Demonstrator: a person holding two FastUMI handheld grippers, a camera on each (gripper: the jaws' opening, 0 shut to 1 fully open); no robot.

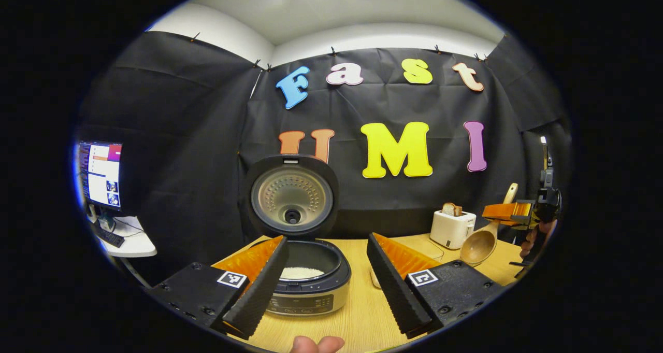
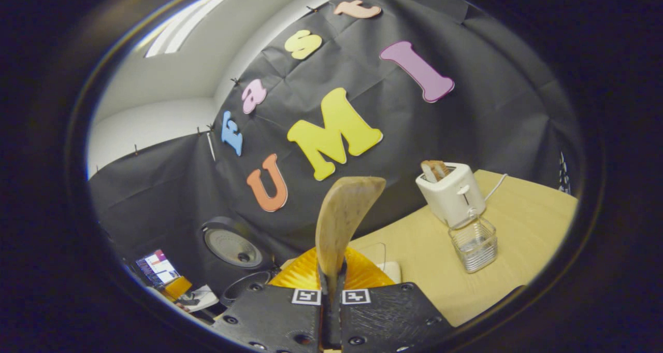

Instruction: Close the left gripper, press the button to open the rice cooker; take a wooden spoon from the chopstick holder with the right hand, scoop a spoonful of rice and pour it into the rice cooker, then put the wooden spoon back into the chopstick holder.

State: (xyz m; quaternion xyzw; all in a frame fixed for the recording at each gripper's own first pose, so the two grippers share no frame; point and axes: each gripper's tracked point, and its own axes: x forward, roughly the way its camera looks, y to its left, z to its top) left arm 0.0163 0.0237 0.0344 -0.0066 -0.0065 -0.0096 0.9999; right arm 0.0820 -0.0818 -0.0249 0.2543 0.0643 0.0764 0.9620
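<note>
The rice cooker stands on the table with its lid raised upright; white rice lies in the pot. My left gripper is open, one finger on each side of the cooker's front, holding nothing. At the far right, my right gripper holds the wooden spoon above the table, its bowl hanging down and looking empty. In the right gripper view the right gripper is shut on the spoon, which points up and away. The clear chopstick holder stands in front of the toaster.
A white toaster with bread in it sits at the back right of the wooden table. A monitor and a small white desk are at the left. A small white object lies behind the right fingers.
</note>
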